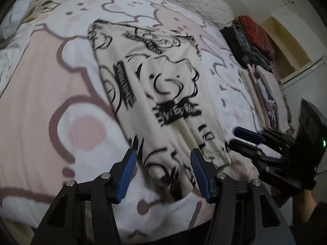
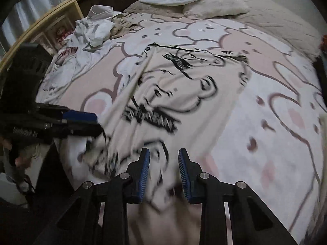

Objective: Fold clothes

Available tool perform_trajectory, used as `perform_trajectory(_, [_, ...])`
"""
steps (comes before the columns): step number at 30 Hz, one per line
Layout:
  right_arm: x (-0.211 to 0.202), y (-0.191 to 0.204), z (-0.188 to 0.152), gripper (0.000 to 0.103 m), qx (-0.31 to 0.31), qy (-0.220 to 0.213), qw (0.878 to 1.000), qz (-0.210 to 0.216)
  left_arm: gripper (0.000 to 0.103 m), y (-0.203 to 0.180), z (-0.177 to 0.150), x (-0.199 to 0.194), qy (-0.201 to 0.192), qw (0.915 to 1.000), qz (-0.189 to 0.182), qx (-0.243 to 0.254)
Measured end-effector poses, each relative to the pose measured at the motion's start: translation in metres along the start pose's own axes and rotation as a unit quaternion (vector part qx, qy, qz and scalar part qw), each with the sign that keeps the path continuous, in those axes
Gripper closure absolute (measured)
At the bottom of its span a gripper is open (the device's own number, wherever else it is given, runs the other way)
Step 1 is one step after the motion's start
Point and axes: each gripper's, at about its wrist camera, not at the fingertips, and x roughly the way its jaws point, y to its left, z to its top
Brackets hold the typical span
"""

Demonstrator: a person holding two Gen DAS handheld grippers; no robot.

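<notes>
A cream garment with black cartoon prints and lettering (image 1: 155, 94) lies spread on the bed; it also shows in the right wrist view (image 2: 184, 94). My left gripper (image 1: 163, 175) is open over the garment's near end, its blue pads on either side of the cloth, holding nothing. My right gripper (image 2: 163, 171) is open above the garment's near edge and empty. In the left wrist view the right gripper (image 1: 237, 138) sits at the garment's right corner. In the right wrist view the left gripper (image 2: 90, 122) sits at the garment's left edge.
The bed has a pink and white bear-print cover (image 1: 51, 94). A stack of folded clothes (image 1: 265, 89) and dark and red garments (image 1: 251, 38) lie at the bed's right side. Crumpled white clothes (image 2: 92, 32) and a pillow (image 2: 214, 6) lie at the far end.
</notes>
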Motion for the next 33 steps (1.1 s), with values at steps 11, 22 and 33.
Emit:
perform_trajectory(11, [-0.017, 0.057, -0.05, 0.025, -0.129, -0.077, 0.98, -0.132, 0.098, 0.007, 0.002, -0.002, 0.031, 0.9926, -0.088, -0.078])
perform_trajectory(22, [0.029, 0.093, -0.029, 0.025, -0.199, -0.135, 0.939, -0.246, 0.098, 0.027, 0.013, -0.023, -0.002, 0.9591, -0.222, -0.176])
perform_trajectory(33, [0.044, 0.059, -0.062, 0.025, -0.248, -0.1, 0.875, -0.403, 0.098, 0.059, -0.013, 0.0, 0.015, 0.9555, -0.187, -0.228])
